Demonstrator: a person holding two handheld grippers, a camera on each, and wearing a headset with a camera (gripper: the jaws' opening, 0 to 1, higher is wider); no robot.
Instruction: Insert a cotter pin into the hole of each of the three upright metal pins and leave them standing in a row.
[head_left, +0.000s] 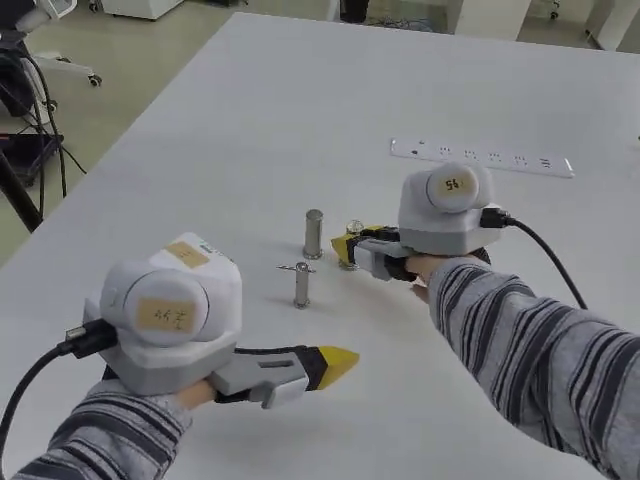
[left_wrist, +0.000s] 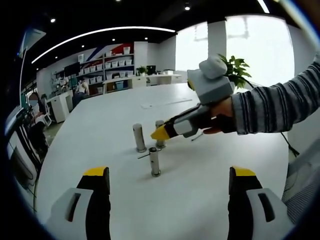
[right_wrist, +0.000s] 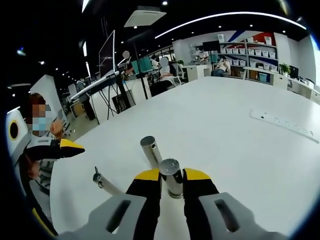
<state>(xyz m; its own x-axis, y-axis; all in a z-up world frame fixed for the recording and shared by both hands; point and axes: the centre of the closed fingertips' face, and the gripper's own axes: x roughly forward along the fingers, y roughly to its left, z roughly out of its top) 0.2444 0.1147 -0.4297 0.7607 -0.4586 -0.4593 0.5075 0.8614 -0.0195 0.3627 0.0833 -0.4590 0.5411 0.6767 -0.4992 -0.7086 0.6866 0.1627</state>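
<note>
Right gripper view: hand-held gripper (right_wrist: 171, 176) clamps upright pin (right_wrist: 169, 169).

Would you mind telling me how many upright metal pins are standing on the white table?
3. The rear silver cylindrical metal pin stands free; the near pin carries a thin cotter pin through its hole; the third pin is clamped between the right gripper's tongs.

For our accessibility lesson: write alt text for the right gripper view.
The right gripper clamps an upright metal pin between its yellow-tipped jaws on a white table. A second pin stands behind; the left gripper is at left.
</note>
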